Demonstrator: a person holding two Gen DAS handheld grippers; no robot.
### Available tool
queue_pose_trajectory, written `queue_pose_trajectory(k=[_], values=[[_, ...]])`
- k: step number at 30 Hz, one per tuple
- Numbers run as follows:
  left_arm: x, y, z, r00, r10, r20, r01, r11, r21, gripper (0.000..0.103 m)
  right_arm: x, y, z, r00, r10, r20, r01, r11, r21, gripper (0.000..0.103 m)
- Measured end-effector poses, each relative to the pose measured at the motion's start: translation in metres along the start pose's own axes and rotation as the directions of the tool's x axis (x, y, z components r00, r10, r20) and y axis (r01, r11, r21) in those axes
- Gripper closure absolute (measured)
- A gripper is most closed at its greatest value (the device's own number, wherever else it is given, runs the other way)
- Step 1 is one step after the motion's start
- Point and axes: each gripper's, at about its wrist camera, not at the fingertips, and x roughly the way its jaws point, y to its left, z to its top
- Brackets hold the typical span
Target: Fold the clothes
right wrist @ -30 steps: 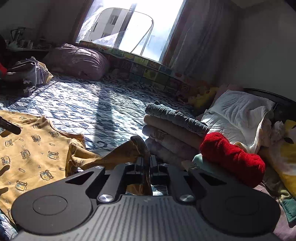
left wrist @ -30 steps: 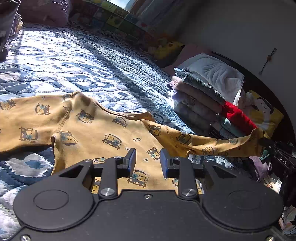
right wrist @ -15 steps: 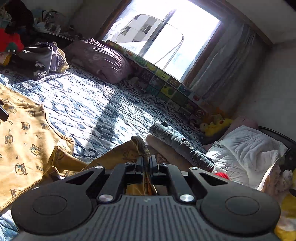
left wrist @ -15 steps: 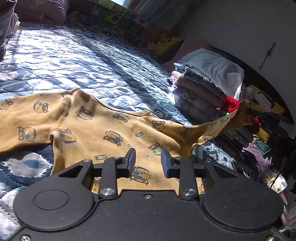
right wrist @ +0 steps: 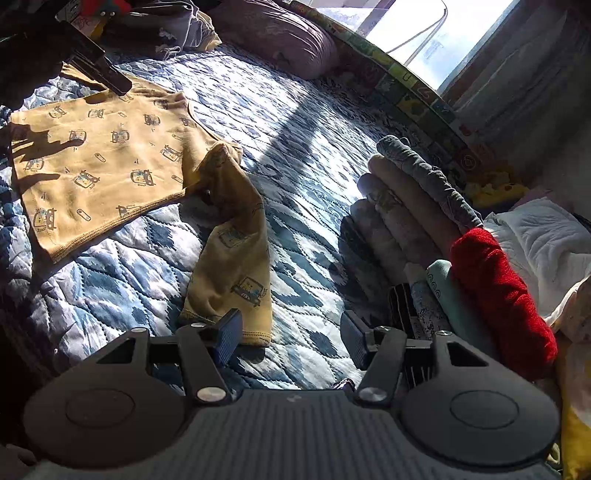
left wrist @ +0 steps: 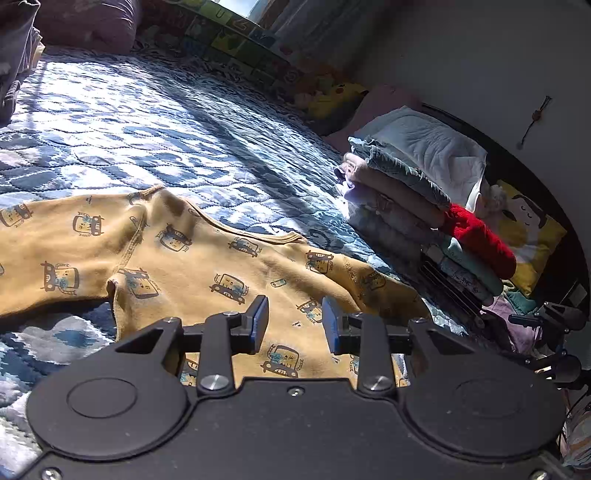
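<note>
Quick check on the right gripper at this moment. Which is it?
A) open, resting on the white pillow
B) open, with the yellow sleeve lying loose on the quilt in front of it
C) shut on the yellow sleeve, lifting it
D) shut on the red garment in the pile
B: the right gripper has its jaws spread wide with nothing between them, and the yellow sleeve lies slack on the blue quilt just ahead.

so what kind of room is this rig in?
Most likely a bedroom in a home: a blue quilted bed cover under the yellow printed shirt, a purple pillow by the window, and a stack of folded clothes.
</note>
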Motion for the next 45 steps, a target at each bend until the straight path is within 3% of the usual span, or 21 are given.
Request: queue_pose_trajectory(k=[1, 2, 4, 6, 10, 13, 18, 20, 22, 25, 29, 31, 36, 38, 41, 45], values=[[0.0, 0.0, 0.0, 1.0, 0.001, 0.002, -0.001, 1.0, -0.001, 0.074, 0.001, -0.007, -0.001, 1.0, 0.011, -0.008, -0.01, 0.991, 0.133, 0.044], [-0.001, 0.0, -0.001, 1.0, 0.003, 0.002, -0.003, 1.0, -0.001, 0.074, 0.005, -0.018, -0.009, 0.999, 0.054, 0.001, -0.051, 0.943, 0.328, 0.044], [-0.002, -0.001, -0.002, 1.0, 0.005, 0.001, -0.005, 1.0, 0.0, 0.074, 0.013, -0.025, -0.023, 0.993, 0.116, 0.035, -0.115, 0.808, 0.578, 0.044], [-0.002, -0.002, -0.004, 1.0, 0.006, -0.002, -0.006, 1.0, 0.003, 0.074, 0.027, -0.024, -0.034, 0.989, 0.135, 0.051, -0.13, 0.679, 0.722, 0.044], [-0.003, -0.006, -0.006, 1.0, -0.001, -0.005, 0.001, 1.0, 0.016, 0.074, 0.057, -0.013, -0.053, 0.997, 0.065, 0.046, -0.072, 0.476, 0.877, 0.044], [-0.003, -0.009, -0.008, 1.0, -0.002, -0.008, 0.003, 1.0, 0.027, 0.074, 0.073, -0.01, -0.064, 0.999, 0.015, 0.029, -0.033, 0.403, 0.915, 0.044], [0.001, -0.007, -0.008, 1.0, 0.005, -0.021, -0.004, 0.999, 0.036, 0.074, 0.08, -0.007, -0.081, 0.996, -0.072, 0.053, -0.025, 0.336, 0.942, 0.044], [0.004, -0.008, -0.009, 1.0, 0.006, -0.029, -0.005, 0.999, 0.044, 0.074, 0.083, -0.009, -0.083, 0.994, -0.085, 0.075, -0.042, 0.336, 0.941, 0.051], [0.009, -0.01, -0.01, 0.999, 0.013, -0.043, -0.011, 0.998, 0.057, 0.074, 0.087, -0.012, -0.085, 0.991, -0.083, 0.102, -0.069, 0.334, 0.94, 0.094], [0.016, -0.013, -0.014, 0.997, 0.027, -0.066, -0.022, 0.996, 0.085, 0.074, 0.084, -0.016, -0.083, 0.982, -0.122, 0.143, -0.091, 0.359, 0.929, 0.094], [0.02, -0.01, -0.017, 0.996, 0.009, -0.088, -0.004, 0.998, 0.061, 0.074, 0.059, -0.031, -0.065, 0.93, -0.309, 0.201, -0.049, 0.437, 0.898, 0.094], [0.023, -0.011, -0.02, 0.995, 0.015, -0.096, -0.008, 0.997, 0.072, 0.072, 0.064, -0.039, -0.059, 0.921, -0.346, 0.181, 0.005, 0.473, 0.881, 0.094], [0.03, -0.022, -0.027, 0.989, 0.111, -0.101, -0.097, 0.986, 0.136, 0.072, 0.099, -0.04, -0.065, 0.954, -0.252, 0.161, -0.013, 0.503, 0.864, 0.094], [0.032, -0.031, -0.018, 0.987, 0.142, -0.076, -0.13, 0.981, 0.144, 0.072, 0.104, -0.042, -0.064, 0.957, -0.224, 0.182, -0.05, 0.49, 0.87, 0.094], [0.046, -0.046, 0.01, 0.988, 0.151, -0.043, -0.143, 0.978, 0.153, 0.072, 0.107, -0.045, -0.054, 0.953, -0.209, 0.221, -0.087, 0.507, 0.857, 0.094], [0.103, -0.059, 0.059, 0.977, 0.193, -0.095, -0.172, 0.966, 0.195, 0.072, 0.112, -0.044, -0.051, 0.955, -0.169, 0.245, -0.132, 0.498, 0.857, 0.094]])
